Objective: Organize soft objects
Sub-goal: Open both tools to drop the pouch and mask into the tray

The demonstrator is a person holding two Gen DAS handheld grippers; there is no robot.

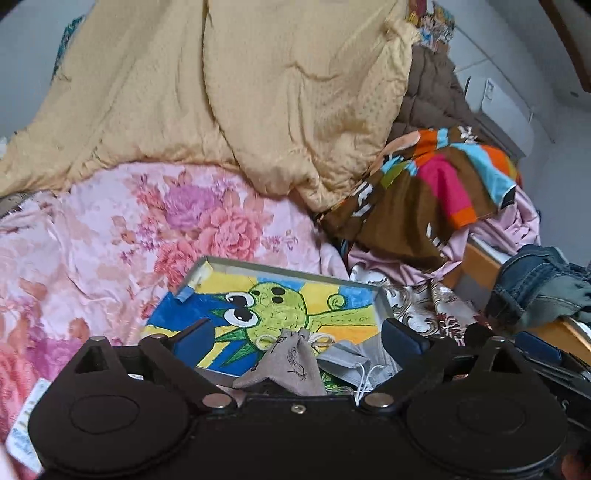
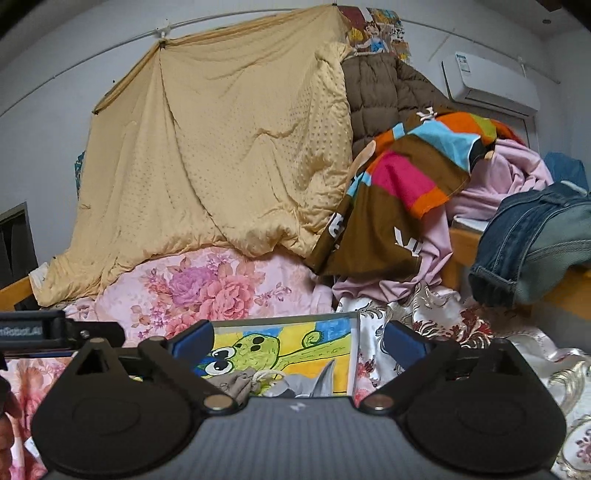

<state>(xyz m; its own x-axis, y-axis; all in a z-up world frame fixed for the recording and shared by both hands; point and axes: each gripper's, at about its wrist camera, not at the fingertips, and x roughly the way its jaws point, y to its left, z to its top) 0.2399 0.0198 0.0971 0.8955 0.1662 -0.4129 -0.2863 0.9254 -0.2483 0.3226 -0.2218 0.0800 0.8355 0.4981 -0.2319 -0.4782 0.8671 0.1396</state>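
On the bed, atop the flowered sheet (image 1: 110, 236), a shallow tray (image 1: 207, 264) with a cartoon-painted floor, gathering small soft items: grey pouch (image 1: 291, 360) and face mask (image 1: 351, 360) already inside. Left tongs (image 1: 299, 339) spread wide just over the pouch, holding nothing, probably lined up to grasp it. Right tongs (image 2: 297, 341) equally wide and empty, near the tray. Behind, yellow quilt (image 2: 221, 155), striped cloth (image 2: 406, 177) and jeans (image 2: 535, 236) heaped, not yet sorted.

Wall air conditioner (image 2: 491, 83) upper right. Cartoon poster (image 2: 376, 31) on wall above brown puffer jacket (image 2: 380, 98). Yellow-beige quilt (image 2: 229, 147) hangs from wire, draping onto bed with pink floral sheet (image 2: 207, 288). Jeans (image 2: 532, 240) over wooden bed rail (image 1: 484, 266), right.
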